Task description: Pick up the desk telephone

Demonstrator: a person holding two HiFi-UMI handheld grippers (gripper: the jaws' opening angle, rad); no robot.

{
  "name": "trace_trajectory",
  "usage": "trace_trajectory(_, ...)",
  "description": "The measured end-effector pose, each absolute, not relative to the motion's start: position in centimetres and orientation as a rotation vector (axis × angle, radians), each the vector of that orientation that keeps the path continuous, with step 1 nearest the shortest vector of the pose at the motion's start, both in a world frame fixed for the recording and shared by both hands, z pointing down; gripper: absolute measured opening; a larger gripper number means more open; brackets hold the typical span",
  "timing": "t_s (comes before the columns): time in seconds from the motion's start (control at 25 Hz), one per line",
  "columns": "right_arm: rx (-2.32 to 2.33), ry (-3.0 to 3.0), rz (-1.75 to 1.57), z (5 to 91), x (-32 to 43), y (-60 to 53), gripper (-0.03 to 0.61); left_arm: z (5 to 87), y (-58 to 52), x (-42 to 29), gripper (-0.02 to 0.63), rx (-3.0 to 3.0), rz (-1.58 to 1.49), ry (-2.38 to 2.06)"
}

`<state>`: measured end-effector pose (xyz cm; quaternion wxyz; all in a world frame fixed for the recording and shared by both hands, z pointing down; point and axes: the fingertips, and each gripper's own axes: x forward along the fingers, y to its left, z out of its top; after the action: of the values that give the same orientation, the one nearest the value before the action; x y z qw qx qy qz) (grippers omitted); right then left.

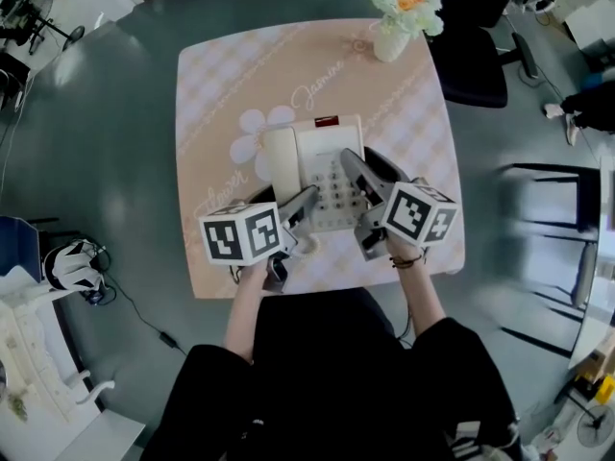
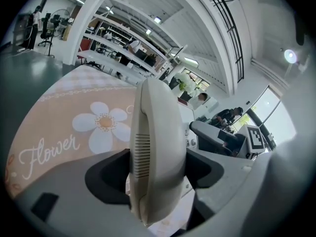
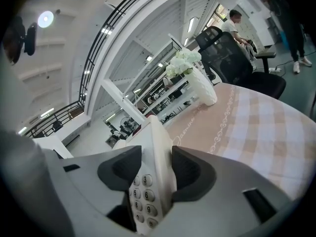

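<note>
The desk telephone is mid-frame over the pink tablecloth. The left gripper pinches its handset and the right gripper clamps the keypad edge. It is likely hard, smooth, light plastic, and the handset probably sits loose in its cradle, so hold both sides.

Round the white desk telephone: peach checked flower-print cloth open for passage from 8 through 12 o'clock and at 3 o'clock; obstacles are a white vase of pale flowers at 1 o'clock, with a black office chair beyond it.
</note>
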<state>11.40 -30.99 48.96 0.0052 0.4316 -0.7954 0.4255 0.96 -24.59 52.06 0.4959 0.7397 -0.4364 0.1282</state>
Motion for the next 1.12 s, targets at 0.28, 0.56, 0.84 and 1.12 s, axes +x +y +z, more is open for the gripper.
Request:
trace_trajectory(0.28,1.343,-2.539,1.307,46.7,11.1,-29.8,0.179,50.1,-23.6,0.7,0.325,1.824,0.304,-1.066)
trace_trajectory(0.56,1.342,-2.553,1.281,45.0,11.0,-28.2,0.179,48.2,-22.2,0.5,0.325,1.854,0.297,-1.081)
trace_trajectory(0.84,1.344,-2.595,1.225,43.0,10.8,-27.9,0.179,46.6,-21.8,0.3,0.325,1.878,0.279,-1.098)
trace_trajectory(1.12,1.322,-2.623,1.216,42.2,10.6,-27.3,0.179,45.7,-21.5,0.0,0.325,1.896,0.274,-1.121)
